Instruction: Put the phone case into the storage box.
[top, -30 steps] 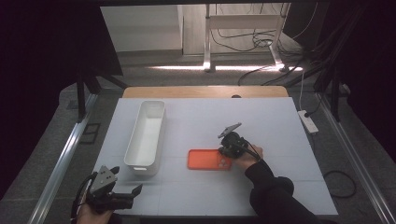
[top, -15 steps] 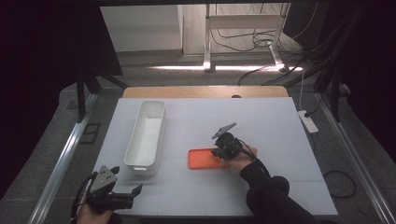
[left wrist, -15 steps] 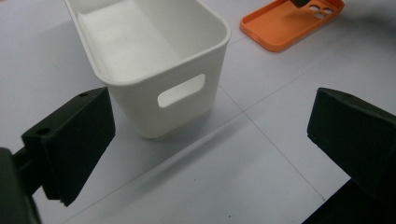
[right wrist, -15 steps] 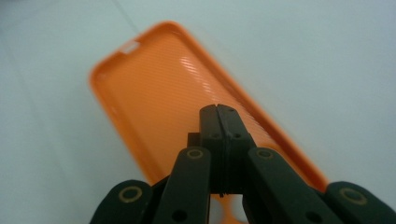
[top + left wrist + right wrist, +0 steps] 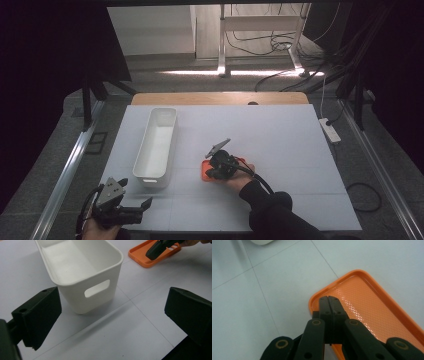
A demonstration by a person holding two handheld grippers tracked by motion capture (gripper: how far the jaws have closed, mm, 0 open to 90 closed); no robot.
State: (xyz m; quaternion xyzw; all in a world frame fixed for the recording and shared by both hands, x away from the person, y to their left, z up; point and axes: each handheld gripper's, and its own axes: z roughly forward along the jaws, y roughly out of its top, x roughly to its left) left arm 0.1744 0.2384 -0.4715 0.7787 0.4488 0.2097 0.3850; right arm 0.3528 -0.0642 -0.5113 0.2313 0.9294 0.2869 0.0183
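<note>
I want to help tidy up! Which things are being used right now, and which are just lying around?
Being used:
- orange phone case, under the shut right claw
- white bin, close beside it

Lying around:
- power strip, off the table's right edge
- cables on the floor

The right gripper (image 5: pixel 212 174) has slid leftward in the high view, from the orange tray's (image 5: pixel 202 170) right end to its left end. The tray (now mostly covered by the hand) shows as a sliver at lower centre.

High view: above my near table (image 5: pixel 300 150) edge, facing forward-down. Gripper views: close, low over the table; both share the orange case (image 5: pixel 150 255) with high view.
</note>
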